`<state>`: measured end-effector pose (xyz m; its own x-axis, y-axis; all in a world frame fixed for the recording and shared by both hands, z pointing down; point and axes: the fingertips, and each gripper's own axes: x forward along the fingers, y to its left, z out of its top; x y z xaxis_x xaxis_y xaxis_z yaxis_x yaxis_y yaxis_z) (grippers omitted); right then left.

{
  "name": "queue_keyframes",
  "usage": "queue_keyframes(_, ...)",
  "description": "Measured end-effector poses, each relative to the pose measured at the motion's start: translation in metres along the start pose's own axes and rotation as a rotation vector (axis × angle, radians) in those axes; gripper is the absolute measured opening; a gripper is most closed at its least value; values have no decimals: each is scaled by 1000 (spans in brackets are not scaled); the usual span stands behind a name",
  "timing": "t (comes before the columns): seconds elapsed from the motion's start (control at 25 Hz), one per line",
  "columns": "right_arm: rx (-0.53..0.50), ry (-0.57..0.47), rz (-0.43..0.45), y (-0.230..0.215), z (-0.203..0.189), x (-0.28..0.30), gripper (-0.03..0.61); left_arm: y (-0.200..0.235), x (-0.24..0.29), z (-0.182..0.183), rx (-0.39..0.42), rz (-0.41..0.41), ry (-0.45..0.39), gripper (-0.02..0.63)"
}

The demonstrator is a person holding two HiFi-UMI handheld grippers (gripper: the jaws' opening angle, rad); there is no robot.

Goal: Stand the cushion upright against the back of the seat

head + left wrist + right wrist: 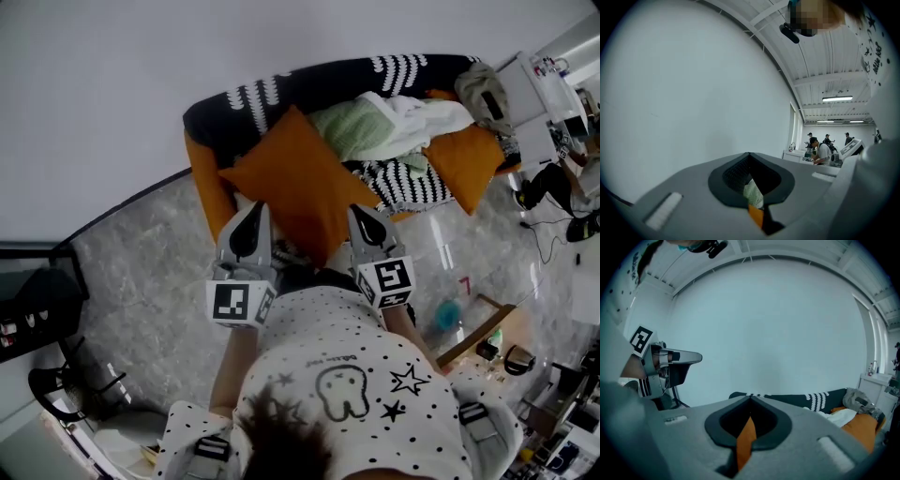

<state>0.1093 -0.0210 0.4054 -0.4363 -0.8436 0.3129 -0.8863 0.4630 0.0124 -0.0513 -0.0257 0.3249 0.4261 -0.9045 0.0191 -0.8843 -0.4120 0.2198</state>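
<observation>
An orange cushion (300, 178) hangs in front of a dark sofa (234, 103) with white stripe marks, one corner pointing at the sofa back. My left gripper (253, 211) is shut on the cushion's lower left edge, and my right gripper (362, 216) is shut on its lower right edge. In the left gripper view a strip of orange cushion fabric (756, 214) is pinched between the closed jaws. The right gripper view shows an orange cushion fold (745, 439) pinched the same way, with the left gripper (670, 359) off to its left.
On the seat lie a green-and-white blanket (361, 127), a white cloth (427, 117), a second orange cushion (464, 164), a black-and-white cushion (412, 186) and a grey bag (483, 89). A white wall stands behind the sofa. Desks and cables crowd the right side.
</observation>
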Motion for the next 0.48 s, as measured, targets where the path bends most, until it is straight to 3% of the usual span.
queue_keyframes(0.48, 16, 42, 5, 4, -4, 11, -3, 25, 3, -9, -21, 42, 30, -3)
